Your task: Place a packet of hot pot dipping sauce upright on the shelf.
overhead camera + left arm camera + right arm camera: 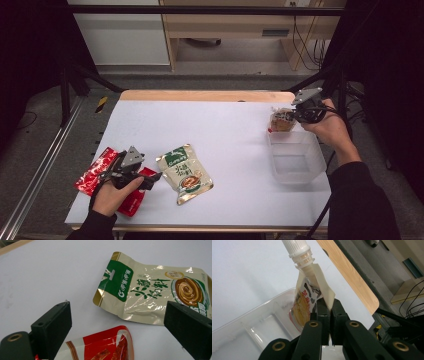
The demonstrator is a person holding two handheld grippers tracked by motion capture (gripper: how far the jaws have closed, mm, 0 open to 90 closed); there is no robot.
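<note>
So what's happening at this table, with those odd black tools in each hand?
A person is working with a handheld gripper in each hand. The right gripper is shut on a spouted drink pouch, holding it just above the far edge of a clear plastic bin. The left gripper hangs open over a red snack packet, next to a green-and-gold sauce packet lying flat on the white table.

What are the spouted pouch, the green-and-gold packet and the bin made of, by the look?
Spouted pouch: flexible printed film, probably plastic laminate, creased at the seam; rigid white plastic spout with a threaded neck. Green-and-gold packet: glossy, likely foil-laminate film; wrinkles throw bright glints. Bin: clear, slightly frosted rigid plastic; the table shows through its walls.
</note>
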